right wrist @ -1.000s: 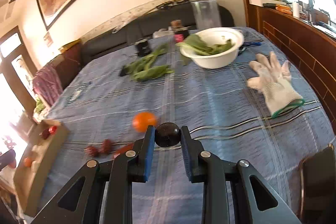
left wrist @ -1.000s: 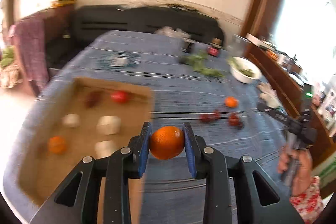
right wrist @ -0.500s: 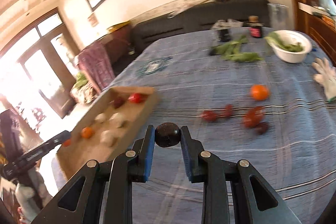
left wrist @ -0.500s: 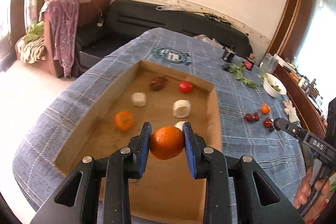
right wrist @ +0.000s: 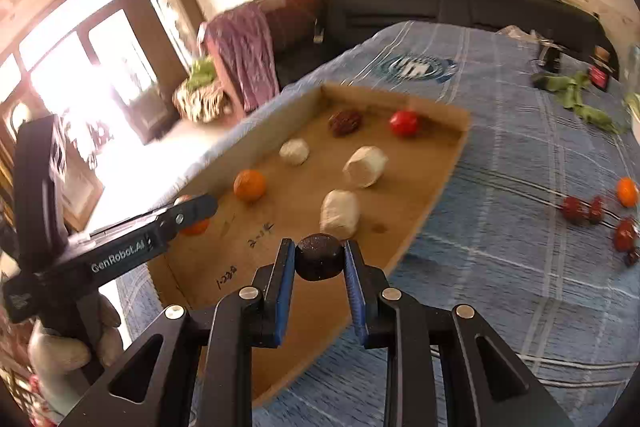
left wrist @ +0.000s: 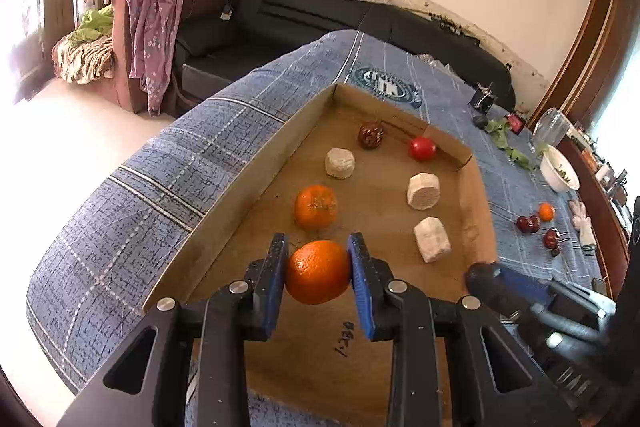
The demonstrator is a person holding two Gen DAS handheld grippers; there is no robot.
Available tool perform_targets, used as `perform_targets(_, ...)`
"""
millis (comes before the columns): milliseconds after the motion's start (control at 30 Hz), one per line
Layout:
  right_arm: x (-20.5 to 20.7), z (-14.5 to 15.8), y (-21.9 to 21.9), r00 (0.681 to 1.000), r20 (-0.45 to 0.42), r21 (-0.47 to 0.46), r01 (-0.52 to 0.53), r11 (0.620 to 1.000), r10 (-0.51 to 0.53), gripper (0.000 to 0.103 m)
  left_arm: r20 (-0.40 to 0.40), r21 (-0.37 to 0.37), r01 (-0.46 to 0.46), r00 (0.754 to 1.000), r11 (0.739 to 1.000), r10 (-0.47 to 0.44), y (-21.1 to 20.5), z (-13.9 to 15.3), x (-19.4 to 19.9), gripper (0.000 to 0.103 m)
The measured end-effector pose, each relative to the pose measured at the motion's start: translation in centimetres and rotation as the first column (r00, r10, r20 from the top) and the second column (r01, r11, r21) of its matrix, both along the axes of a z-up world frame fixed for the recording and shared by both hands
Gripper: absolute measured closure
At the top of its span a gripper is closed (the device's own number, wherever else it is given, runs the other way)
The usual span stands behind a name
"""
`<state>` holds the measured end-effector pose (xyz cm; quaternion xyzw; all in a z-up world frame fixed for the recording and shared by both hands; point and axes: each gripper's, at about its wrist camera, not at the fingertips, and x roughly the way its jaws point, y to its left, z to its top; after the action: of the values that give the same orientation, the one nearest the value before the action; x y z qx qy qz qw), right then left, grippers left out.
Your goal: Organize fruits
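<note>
My left gripper (left wrist: 318, 277) is shut on an orange (left wrist: 317, 277) and holds it over the near part of a shallow cardboard box (left wrist: 248, 183). The box holds another orange (left wrist: 316, 207), a red tomato (left wrist: 422, 148), a dark wrinkled fruit (left wrist: 371, 135) and three white chunks (left wrist: 423, 191). My right gripper (right wrist: 319, 259) is shut on a dark round fruit (right wrist: 319, 257) above the box's near right edge (right wrist: 420, 223). The left gripper also shows in the right wrist view (right wrist: 192, 213), with its orange mostly hidden.
On the blue checked tablecloth (right wrist: 520, 155) right of the box lie several dark red fruits (right wrist: 580, 209) and a small orange (right wrist: 627, 191). Farther back are green leaves (right wrist: 576, 99), a white bowl (left wrist: 560, 173) and a white glove (left wrist: 582, 223). A black sofa (left wrist: 320, 23) stands behind.
Both grippers have moved left over the cardboard box with their fruits still held. The box now fills the middle of both views, and the right gripper has come in beside the left.
</note>
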<state>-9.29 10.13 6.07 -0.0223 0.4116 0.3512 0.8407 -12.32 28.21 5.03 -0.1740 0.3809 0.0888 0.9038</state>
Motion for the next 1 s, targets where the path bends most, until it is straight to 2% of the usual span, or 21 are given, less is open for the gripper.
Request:
perform_targets(233,0.3,-1.9,2.7,1.0,0.013,-0.084,-0.007,0.996,0.008,0.076,-0.028,-0.005,0.006,1.0,1.0,-0.007,0.1,-0.9,1.3,0.073)
perform_targets(600,-0.1,-2.4,4.0,0.999,0.041,-0.095,0.003,0.995,0.001,0.075,0.007,0.022,-0.041,0.999,0.999,0.041,0.7,-0.1,0.5,0.072)
perform_targets(667,-0.3,-2.4,4.2,0.999,0.054,-0.104,0.002,0.995,0.004,0.075,0.022,0.021,-0.058,0.998,0.998,0.058,0.9,0.4,0.2,0.069)
perform_targets(733,-0.4,-2.3,4.3,0.998,0.058,-0.103,-0.003,0.995,0.009,0.075,0.036,0.031,-0.074,0.997,0.997,0.073,1.0,0.9,-0.1,0.06)
perform_targets(900,-1.0,-1.3,3.7,0.997,0.077,-0.067,0.008,0.998,-0.003,0.054,0.079,0.089,-0.098,0.993,0.991,0.091,0.6,2.9,-1.3,0.051)
perform_targets(1000,-1.4,-0.3,2.8,0.996,0.09,-0.034,0.031,0.999,-0.028,0.051,0.109,0.119,-0.108,0.989,0.987,0.095,0.1,4.2,-2.1,0.045)
